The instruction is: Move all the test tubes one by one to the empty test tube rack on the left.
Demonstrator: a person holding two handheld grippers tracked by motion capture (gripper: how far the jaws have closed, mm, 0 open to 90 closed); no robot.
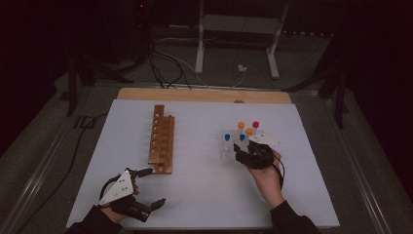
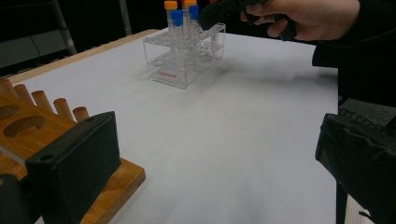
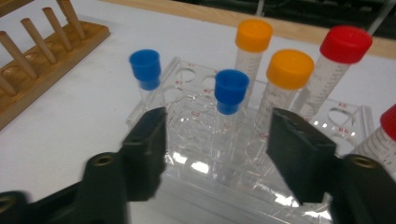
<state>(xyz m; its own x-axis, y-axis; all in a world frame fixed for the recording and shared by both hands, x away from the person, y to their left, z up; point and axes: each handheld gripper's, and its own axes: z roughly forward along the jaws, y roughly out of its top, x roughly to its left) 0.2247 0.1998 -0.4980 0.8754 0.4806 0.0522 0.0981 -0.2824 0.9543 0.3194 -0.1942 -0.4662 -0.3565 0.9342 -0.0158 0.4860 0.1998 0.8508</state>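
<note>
A clear plastic rack (image 1: 225,146) (image 3: 196,170) stands right of the table's centre and holds capped tubes: two blue (image 3: 231,91), two orange (image 3: 289,69) and red ones (image 3: 345,44). My right gripper (image 1: 242,153) (image 3: 219,149) is open at the rack's near side. Its jaws stand apart on either side of the nearer blue-capped tube and touch nothing. A wooden peg rack (image 1: 160,141) (image 2: 28,126) lies left of centre. My left gripper (image 1: 153,186) (image 2: 219,163) is open and empty near the front edge, just beside the wooden rack's near end.
A white sheet (image 1: 204,195) covers the table, with a strip of wooden edge (image 1: 204,94) at the back. Cables and a white stand's legs (image 1: 236,48) lie on the floor beyond. The person's right hand (image 2: 303,16) shows above the clear rack.
</note>
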